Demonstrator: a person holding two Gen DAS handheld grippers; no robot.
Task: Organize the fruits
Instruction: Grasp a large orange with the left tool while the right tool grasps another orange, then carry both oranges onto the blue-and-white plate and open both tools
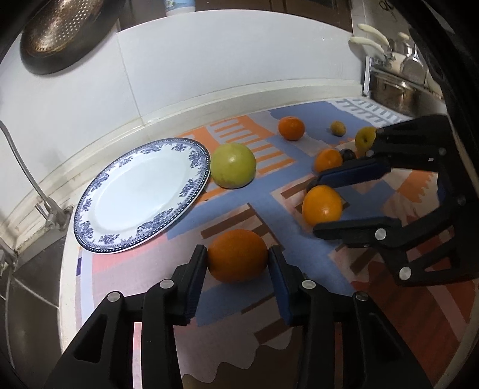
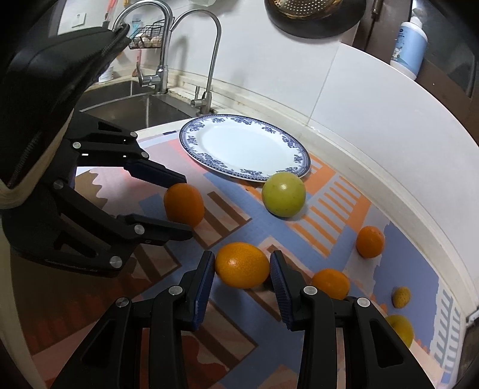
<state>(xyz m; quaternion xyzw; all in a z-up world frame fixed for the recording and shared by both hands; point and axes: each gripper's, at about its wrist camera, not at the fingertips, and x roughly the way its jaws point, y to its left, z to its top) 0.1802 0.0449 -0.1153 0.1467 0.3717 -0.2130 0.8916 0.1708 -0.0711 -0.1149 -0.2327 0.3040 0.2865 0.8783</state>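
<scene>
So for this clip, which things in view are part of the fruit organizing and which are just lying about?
Part of the job:
- plate, nothing on it
- orange between the left gripper fingers
- orange between the right gripper fingers
- green fruit beside the plate
- other oranges and small fruits on the mat

Lying about:
- faucets
- sink
- hanging colander
- bottle

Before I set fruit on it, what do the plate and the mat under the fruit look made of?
The plate looks like glazed ceramic or porcelain: glossy white with a printed blue floral rim, though melamine can't be ruled out. The mat looks like a thin matte printed sheet, foam or vinyl, flat colour blocks without shine.
</scene>
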